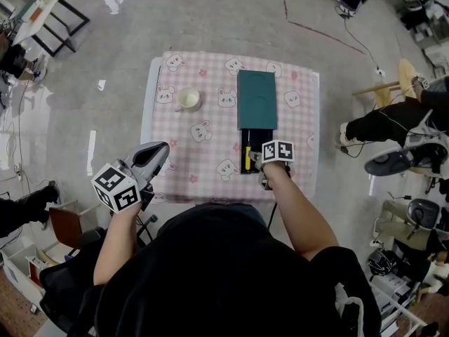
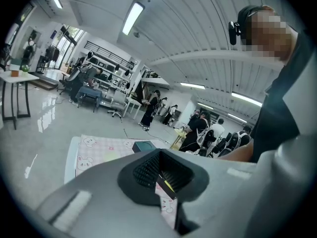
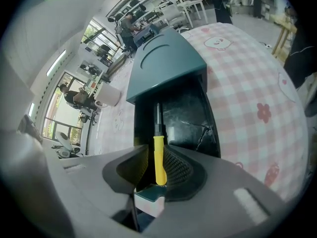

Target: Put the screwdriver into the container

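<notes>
Grey workshop floor, benches and seated people around the edges. At centre is a small table under a pink checked cloth with rabbit prints (image 1: pixel 295 128), with a cream cup (image 1: pixel 187 99) at its far left.

Task thing: a yellow-handled screwdriver with a dark shaft (image 3: pixel 159 157). It lies lengthwise in the open black end of the teal box-shaped container with a sliding lid (image 1: pixel 256 98), along that compartment's left wall, shaft toward the lid.

Right gripper (image 3: pixel 156 150): the jaws straddle the handle. The handle sits against the right pad and a dark gap shows at the left pad, so I read the jaws as parted, not clamped.

Left gripper (image 1: pixel 163 149): held off the table's near-left corner, jaws slightly apart, nothing between them.

Step, by judgement: release, with placement nearly complete. The next move calls for drawing the right gripper straight back without the pad dragging the handle out.
</notes>
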The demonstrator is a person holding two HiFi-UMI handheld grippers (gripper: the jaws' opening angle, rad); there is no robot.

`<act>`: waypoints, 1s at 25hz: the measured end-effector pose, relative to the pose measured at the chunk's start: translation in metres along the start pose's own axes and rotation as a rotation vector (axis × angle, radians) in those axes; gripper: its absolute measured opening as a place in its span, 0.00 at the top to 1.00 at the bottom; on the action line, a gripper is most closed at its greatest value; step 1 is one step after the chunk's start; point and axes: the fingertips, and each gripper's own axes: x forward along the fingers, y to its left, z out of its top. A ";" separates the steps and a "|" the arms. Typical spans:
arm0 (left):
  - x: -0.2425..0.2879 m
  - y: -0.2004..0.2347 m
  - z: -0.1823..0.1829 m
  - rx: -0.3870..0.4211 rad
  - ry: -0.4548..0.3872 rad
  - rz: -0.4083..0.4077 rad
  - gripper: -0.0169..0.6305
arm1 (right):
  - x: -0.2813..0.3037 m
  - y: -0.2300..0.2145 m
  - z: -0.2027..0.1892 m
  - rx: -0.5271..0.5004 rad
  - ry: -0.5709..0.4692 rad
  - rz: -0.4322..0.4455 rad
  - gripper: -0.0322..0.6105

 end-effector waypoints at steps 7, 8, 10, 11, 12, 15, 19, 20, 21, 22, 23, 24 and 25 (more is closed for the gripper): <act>-0.002 -0.004 0.009 0.023 -0.010 -0.018 0.97 | -0.014 0.008 0.001 -0.005 -0.026 0.006 0.76; -0.002 -0.007 0.011 0.027 -0.014 -0.020 0.97 | -0.017 0.009 0.001 -0.006 -0.032 0.009 0.76; -0.002 -0.011 0.014 0.033 -0.020 -0.025 0.97 | -0.024 0.010 0.002 -0.008 -0.045 0.013 0.76; -0.002 -0.012 0.015 0.037 -0.021 -0.027 0.97 | -0.026 0.009 0.003 -0.009 -0.051 0.013 0.76; -0.001 -0.014 0.016 0.040 -0.023 -0.030 0.97 | -0.028 0.009 0.004 -0.008 -0.057 0.013 0.76; 0.001 -0.018 0.019 0.053 -0.023 -0.039 0.97 | -0.034 0.006 0.004 -0.003 -0.072 0.016 0.76; 0.001 -0.024 0.026 0.076 -0.029 -0.048 0.97 | -0.043 0.008 0.000 0.002 -0.092 0.025 0.76; 0.001 -0.025 0.028 0.081 -0.031 -0.051 0.97 | -0.045 0.008 -0.001 0.003 -0.098 0.028 0.76; 0.001 -0.026 0.030 0.087 -0.033 -0.055 0.97 | -0.046 0.009 -0.001 0.004 -0.104 0.030 0.76; 0.002 -0.027 0.031 0.091 -0.034 -0.059 0.97 | -0.048 0.009 -0.001 0.006 -0.110 0.032 0.76; 0.003 -0.028 0.032 0.093 -0.034 -0.063 0.97 | -0.050 0.008 -0.002 0.008 -0.115 0.033 0.76; 0.004 -0.029 0.032 0.095 -0.033 -0.067 0.97 | -0.052 0.008 -0.003 0.010 -0.120 0.034 0.76; 0.004 -0.030 0.032 0.096 -0.033 -0.070 0.97 | -0.054 0.007 -0.005 0.013 -0.125 0.038 0.76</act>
